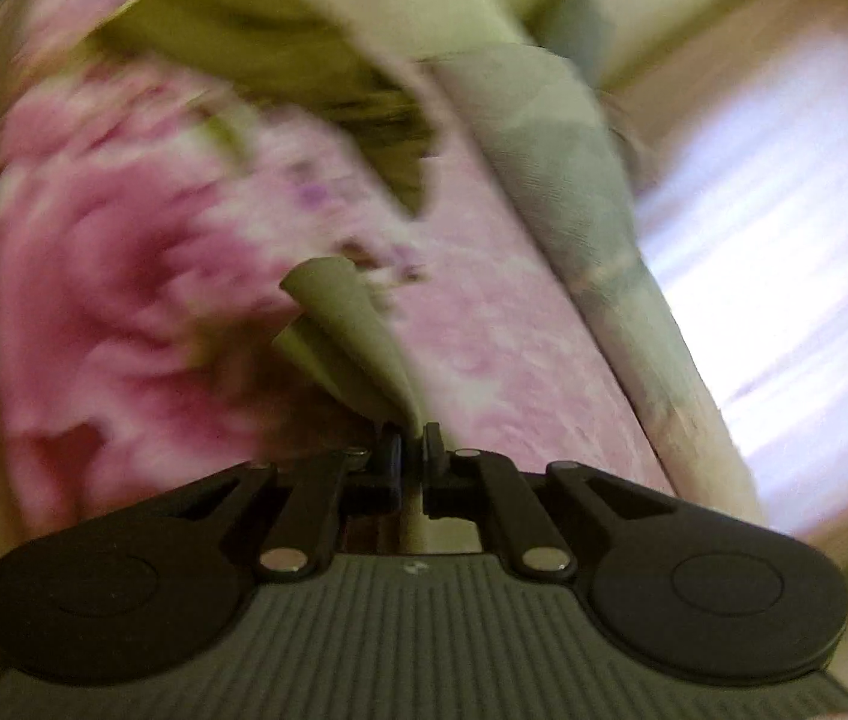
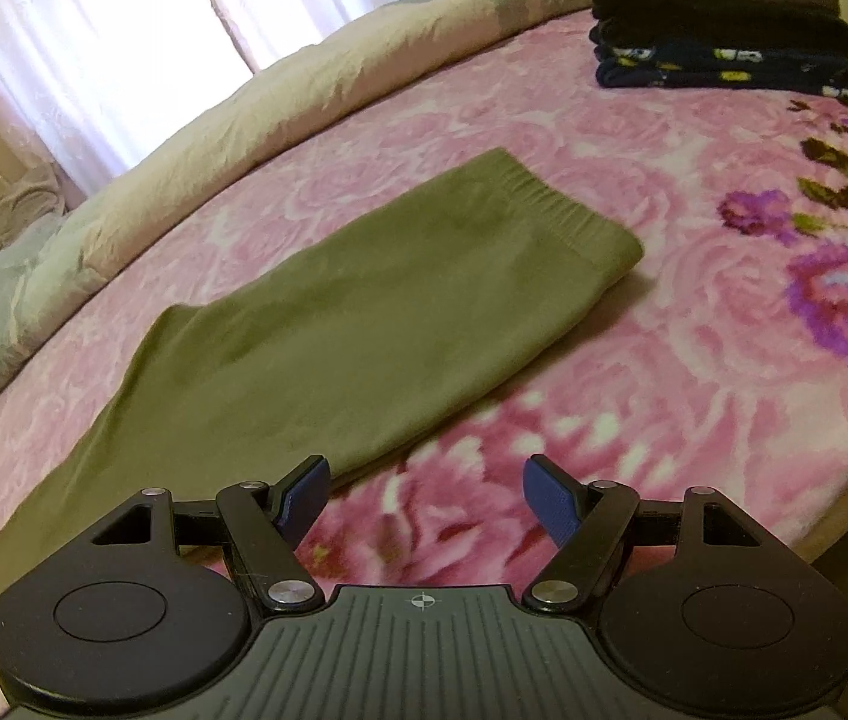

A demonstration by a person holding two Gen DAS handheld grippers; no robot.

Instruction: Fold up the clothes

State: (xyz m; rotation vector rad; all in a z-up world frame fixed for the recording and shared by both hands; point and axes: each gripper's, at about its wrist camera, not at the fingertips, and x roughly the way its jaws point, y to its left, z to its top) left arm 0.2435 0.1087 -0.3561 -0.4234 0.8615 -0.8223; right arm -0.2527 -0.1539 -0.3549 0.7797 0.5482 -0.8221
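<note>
Left gripper (image 1: pixel 410 438) is pinching a fold of olive fabric between nearly closed jaws; the cloth is fanning out toward 11 o'clock in the blurred left wrist view. Right gripper (image 2: pixel 424 495) is hovering with jaws spread wide, holding nothing, just short of the near edge of the olive garment (image 2: pixel 363 306).

In the right wrist view the garment is lying long and flat on the pink floral blanket (image 2: pixel 694 324), running from 7 o'clock to 1 o'clock, elastic band at the far end. It looks doubled lengthwise.

Risks, as I am judging them:
- The left pinch is taking only a small tuck of cloth; a quick pull could be slipping it free.
- The heavy blur suggests fast motion; dragging could be rucking the plush blanket and skewing the fold.
- With only one end held, the free end could be trailing crooked.

Surface is soft and deep-piled, likely gripping the fabric. A pale rolled quilt (image 2: pixel 243 114) is bordering the bed at 10 o'clock, white curtains (image 2: pixel 123 30) behind it. A stack of folded dark clothes (image 2: pixel 724 30) is sitting at 1 o'clock.
</note>
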